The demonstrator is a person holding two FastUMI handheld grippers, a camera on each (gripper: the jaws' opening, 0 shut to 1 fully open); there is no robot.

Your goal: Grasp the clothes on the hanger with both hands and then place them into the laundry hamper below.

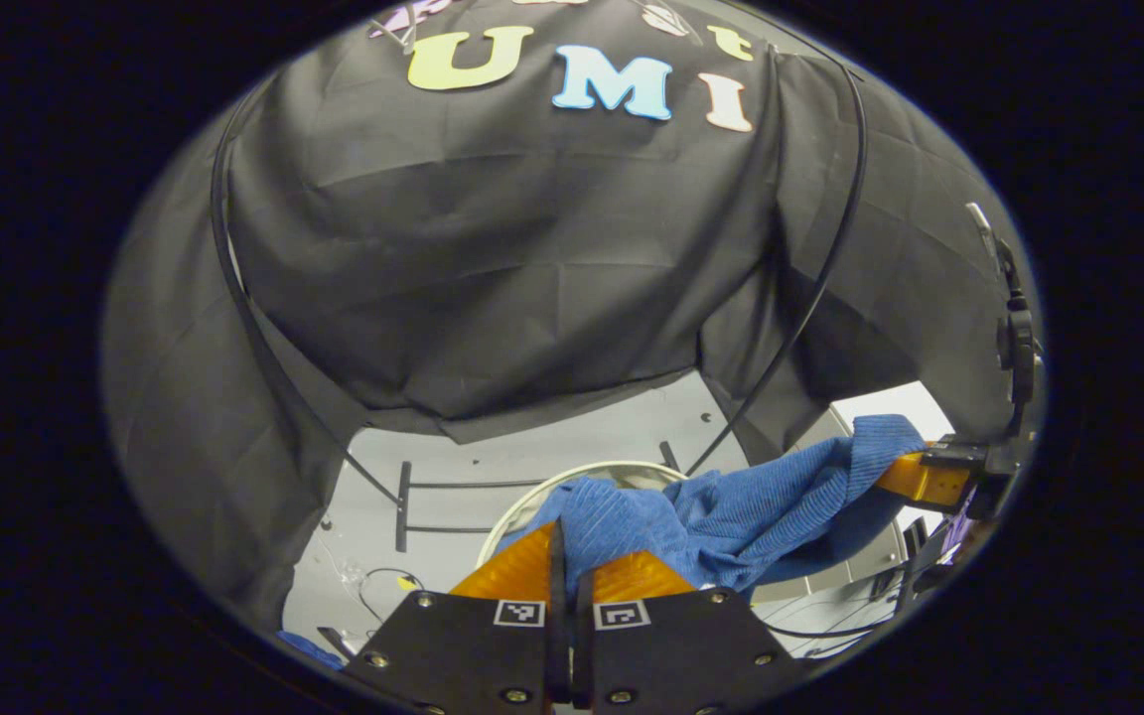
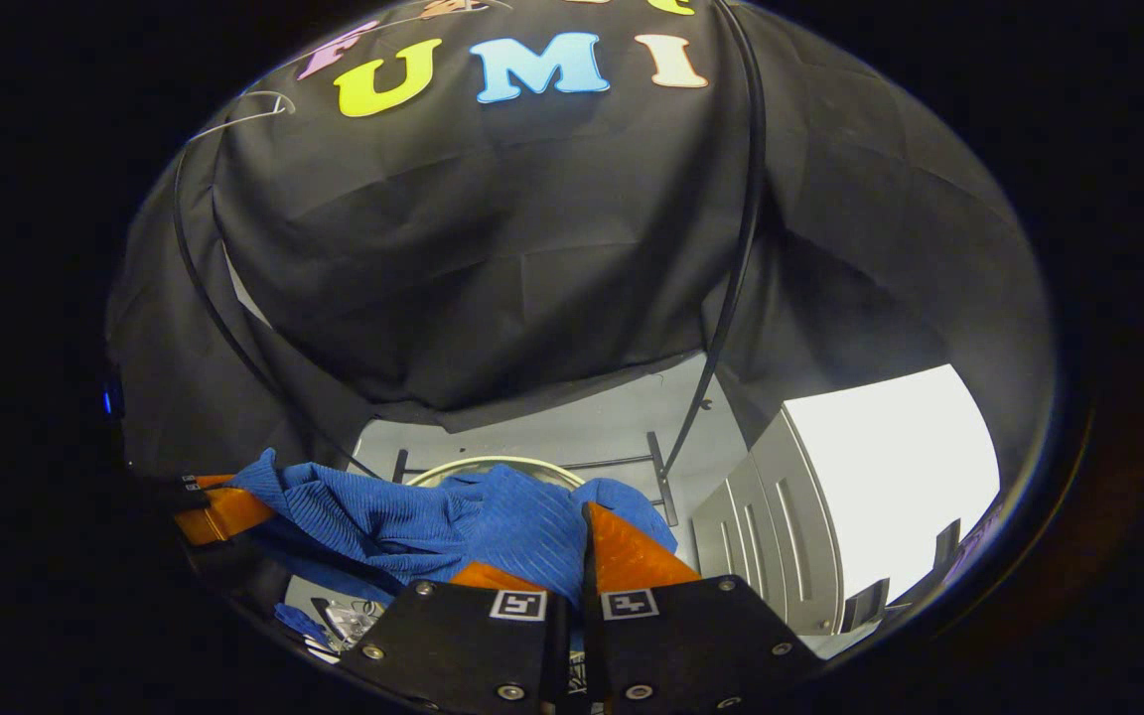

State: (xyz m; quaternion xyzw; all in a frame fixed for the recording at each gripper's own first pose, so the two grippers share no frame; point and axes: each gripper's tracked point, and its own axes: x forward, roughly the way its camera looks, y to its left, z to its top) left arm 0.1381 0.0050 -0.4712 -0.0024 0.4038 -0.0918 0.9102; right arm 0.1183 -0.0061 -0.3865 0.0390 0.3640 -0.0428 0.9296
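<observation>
Clothes [image 1: 731,516], one blue ribbed garment, stretched between both grippers above the hamper [image 1: 572,475], whose pale round rim lay just ahead of them on the grey floor [image 1: 572,437]. Left gripper [image 1: 568,556] pinched one end with fingers pressed together on the cloth. Right gripper [image 2: 572,561] pinched the other end likewise.

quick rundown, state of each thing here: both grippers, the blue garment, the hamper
left gripper: shut on the blue garment
right gripper: shut on the blue garment
blue garment: off the hanger, bunched, slung between the two grippers above the hamper, not yet dropped in
hamper: below the garment, pale rim showing; what is inside cannot be told
</observation>
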